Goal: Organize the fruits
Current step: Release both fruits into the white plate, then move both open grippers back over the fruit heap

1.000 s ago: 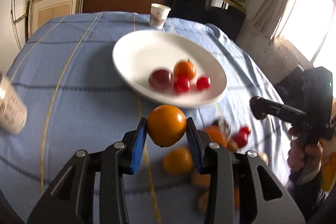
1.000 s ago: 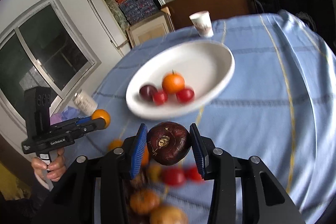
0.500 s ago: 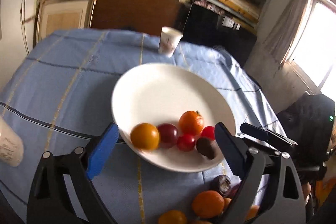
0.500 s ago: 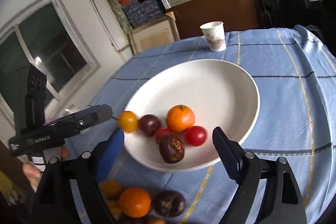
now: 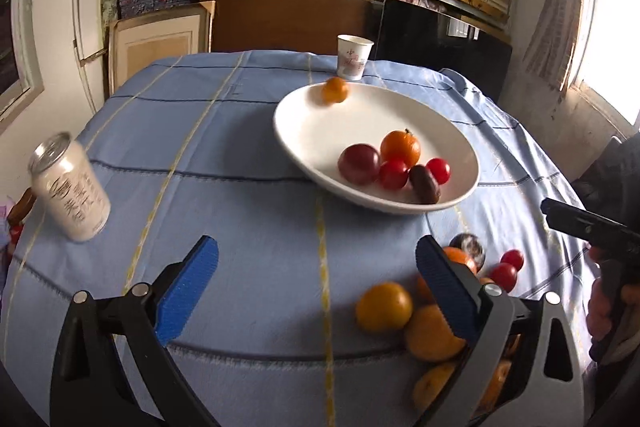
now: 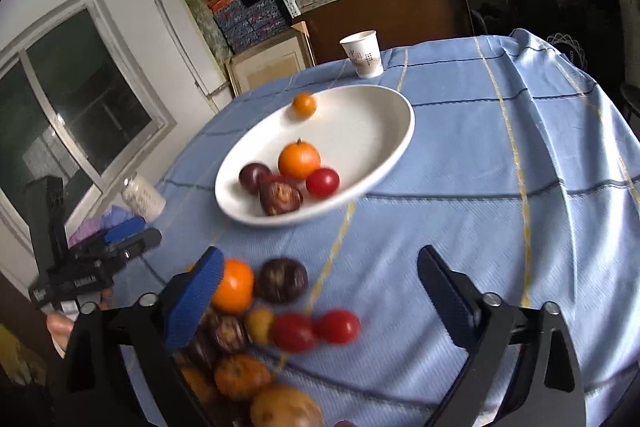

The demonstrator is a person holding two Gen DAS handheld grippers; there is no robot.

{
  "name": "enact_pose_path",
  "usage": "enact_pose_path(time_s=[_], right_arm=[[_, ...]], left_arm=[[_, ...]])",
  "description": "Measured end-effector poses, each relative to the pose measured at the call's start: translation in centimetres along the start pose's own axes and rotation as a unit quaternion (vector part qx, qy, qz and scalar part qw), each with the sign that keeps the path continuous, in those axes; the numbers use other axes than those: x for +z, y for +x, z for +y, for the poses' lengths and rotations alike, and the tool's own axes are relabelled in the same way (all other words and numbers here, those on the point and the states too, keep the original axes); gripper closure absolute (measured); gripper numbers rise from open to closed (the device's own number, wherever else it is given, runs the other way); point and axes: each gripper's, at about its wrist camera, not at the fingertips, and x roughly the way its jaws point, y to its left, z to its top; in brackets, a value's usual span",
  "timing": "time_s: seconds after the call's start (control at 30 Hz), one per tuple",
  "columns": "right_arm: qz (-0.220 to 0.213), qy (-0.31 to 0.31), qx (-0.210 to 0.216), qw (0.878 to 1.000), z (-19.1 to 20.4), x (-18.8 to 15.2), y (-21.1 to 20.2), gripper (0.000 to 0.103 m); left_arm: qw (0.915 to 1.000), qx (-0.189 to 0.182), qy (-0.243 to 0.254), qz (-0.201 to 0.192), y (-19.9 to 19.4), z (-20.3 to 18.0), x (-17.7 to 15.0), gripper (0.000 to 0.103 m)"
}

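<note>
A white plate [image 5: 320, 131] [image 6: 380, 115] on the blue tablecloth holds an orange [image 5: 401, 146], a dark red fruit [image 5: 359, 163], cherry tomatoes [image 5: 438, 170] and a dark brown fruit [image 5: 425, 183] [image 6: 280, 198]. A small orange fruit [image 5: 335, 90] [image 6: 304, 104] lies at the plate's far rim. Loose fruit [image 5: 384, 306] [image 6: 282, 279] lies on the cloth near me. My left gripper [image 5: 316, 283] is open and empty over the cloth. My right gripper [image 6: 320, 291] is open and empty above the loose fruit.
A white drink can [image 5: 70, 187] stands at the left. A paper cup [image 5: 354, 62] [image 6: 363, 54] stands behind the plate. The right gripper shows at the left view's right edge [image 5: 580, 223]. Shelves and a cabinet stand beyond the table.
Both grippers let go of their fruit onto the plate and drew back toward the loose pile, jaws open. The small orange fruit rolled to the plate's far rim.
</note>
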Motion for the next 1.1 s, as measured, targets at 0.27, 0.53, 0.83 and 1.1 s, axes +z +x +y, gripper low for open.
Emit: enact_pose_path(time_s=[0.27, 0.53, 0.83, 1.1], right_arm=[[0.046, -0.004, -0.029, 0.998, -0.8, -2.3, 0.9, 0.063], [0.065, 0.013, -0.015, 0.998, -1.1, -2.7, 1.4, 0.066], [0.071, 0.014, -0.016, 0.997, -1.0, -2.8, 1.7, 0.064], [0.067, 0.016, -0.015, 0.998, -1.1, -2.8, 1.4, 0.064]], left_arm=[[0.9997, 0.016, -0.015, -0.004, -0.9, 1.2, -0.8, 0.006], [0.9997, 0.010, -0.022, 0.008, -0.6, 1.5, -0.9, 0.006], [0.9996, 0.027, -0.005, 0.007, -0.6, 0.8, -1.0, 0.005], [0.9993, 0.026, -0.018, 0.018, -0.3, 1.4, -1.1, 0.005]])
